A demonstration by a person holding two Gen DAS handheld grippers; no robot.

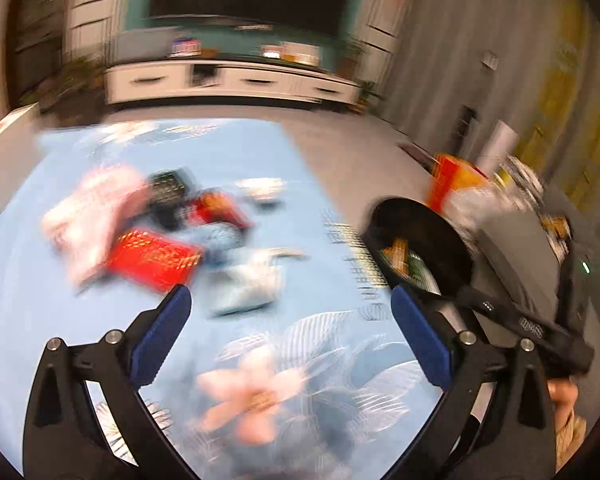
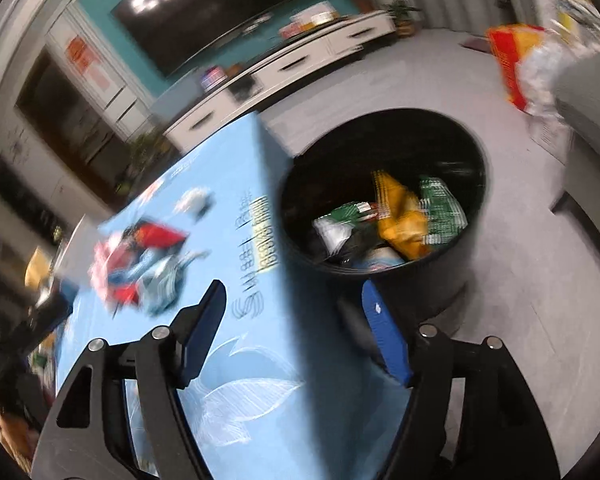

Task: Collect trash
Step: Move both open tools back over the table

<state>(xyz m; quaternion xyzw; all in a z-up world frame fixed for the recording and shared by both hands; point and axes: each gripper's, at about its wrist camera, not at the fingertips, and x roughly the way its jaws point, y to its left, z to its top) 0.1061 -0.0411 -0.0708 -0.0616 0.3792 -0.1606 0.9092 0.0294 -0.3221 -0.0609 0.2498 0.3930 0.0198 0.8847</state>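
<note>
Two grippers hang over a bench draped in a light blue floral cloth [image 1: 260,160], both with blue-padded fingers spread wide and nothing between them. The left gripper [image 1: 290,300] looks across a blurred heap of trash [image 1: 160,224] lying mid-cloth: a red wrapper [image 1: 154,258], a pink-and-white packet [image 1: 96,212], a dark wrapper and pale crumpled pieces. The right gripper [image 2: 296,300] points over the bench's edge toward a black round bin [image 2: 384,120] standing on the grey floor just beside the bench. Inside the bin lie a yellow bag [image 2: 400,220], green wrappers [image 2: 440,208] and other packaging. Motion blur hides finer detail.
</note>
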